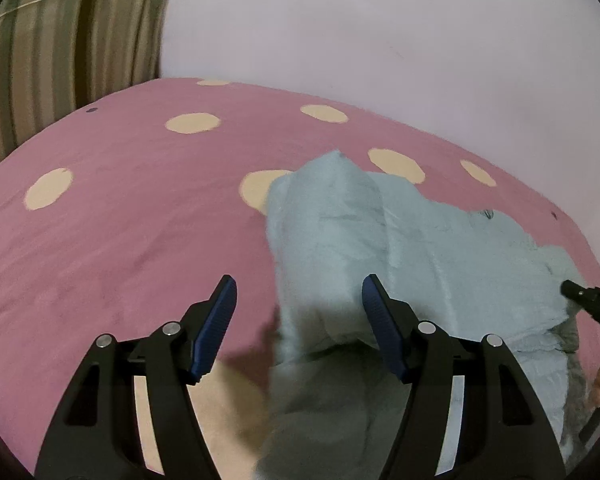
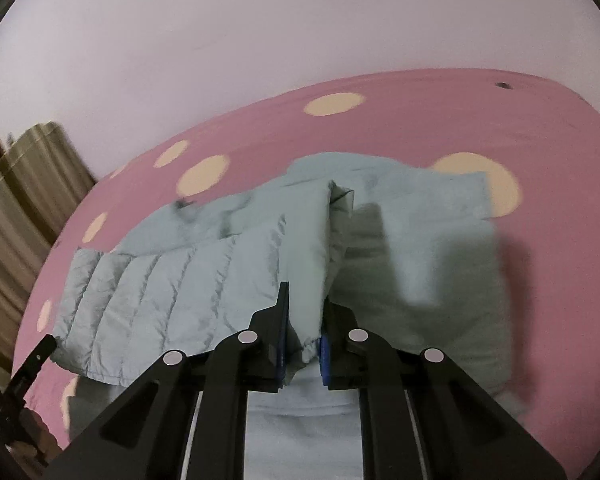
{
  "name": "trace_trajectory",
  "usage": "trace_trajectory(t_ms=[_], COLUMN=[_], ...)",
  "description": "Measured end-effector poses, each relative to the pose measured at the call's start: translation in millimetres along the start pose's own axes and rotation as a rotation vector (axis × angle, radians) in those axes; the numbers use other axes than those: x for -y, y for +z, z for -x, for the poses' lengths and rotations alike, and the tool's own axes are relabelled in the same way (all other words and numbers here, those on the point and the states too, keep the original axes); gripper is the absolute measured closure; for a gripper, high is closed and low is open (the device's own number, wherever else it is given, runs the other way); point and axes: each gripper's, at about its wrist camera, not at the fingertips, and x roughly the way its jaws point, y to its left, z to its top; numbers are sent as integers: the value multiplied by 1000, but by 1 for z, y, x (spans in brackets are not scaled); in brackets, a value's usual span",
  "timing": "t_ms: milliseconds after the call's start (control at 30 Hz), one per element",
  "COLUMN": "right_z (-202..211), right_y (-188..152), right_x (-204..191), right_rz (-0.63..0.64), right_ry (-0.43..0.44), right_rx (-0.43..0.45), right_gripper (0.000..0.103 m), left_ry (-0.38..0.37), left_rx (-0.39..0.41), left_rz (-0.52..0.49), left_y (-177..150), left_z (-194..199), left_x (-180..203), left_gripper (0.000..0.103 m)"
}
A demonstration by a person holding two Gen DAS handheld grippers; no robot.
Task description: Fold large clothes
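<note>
While the jacket lies spread on the bed, this is how things sit:
Right claw (image 2: 303, 334): pinched tight on a puffy fold of the light blue jacket (image 2: 180, 280), low at 6 o'clock in its own view.
Left claw (image 1: 298, 320): wide apart, gripping nothing, with a jacket edge between its blue pads (image 1: 216, 328) and not pressed.
Jacket: quilted, crumpled, reaching from 6 o'clock up to the middle.
Bed cover (image 1: 120, 220): pink with cream dots, under the jacket on all sides.
Striped cloth (image 1: 68, 40): at 10 o'clock, past the bed.
Wall (image 1: 380, 32): pale, at 12 o'clock.
</note>
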Motion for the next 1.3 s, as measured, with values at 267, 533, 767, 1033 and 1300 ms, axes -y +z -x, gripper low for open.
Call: trace_trajectory(t_ms=[267,533,767,1033,1300], right_z=[-8,-30,-12,5,-52], right_y=[-4,-10,-2,12,37], right_x=[59,62,49,24,-24], right_rz=[-48,-33,2,34,108], right_ry=[-92,-89,-112,-108,-86], right_rx=[-34,-71,-29,32,13], right_gripper=[91,87,51,51,51], left_ry=[34,67,63,32,31], left_rx=[-94,-136,-136,-57,-96], left_rz=[-75,-106,-99,-73,-116], left_y=[-3,-12,-10,10,28], left_z=[-44,-60,-56,-34,-80], left_x=[34,36,32,44,89], left_gripper=[38,38,38,38,38])
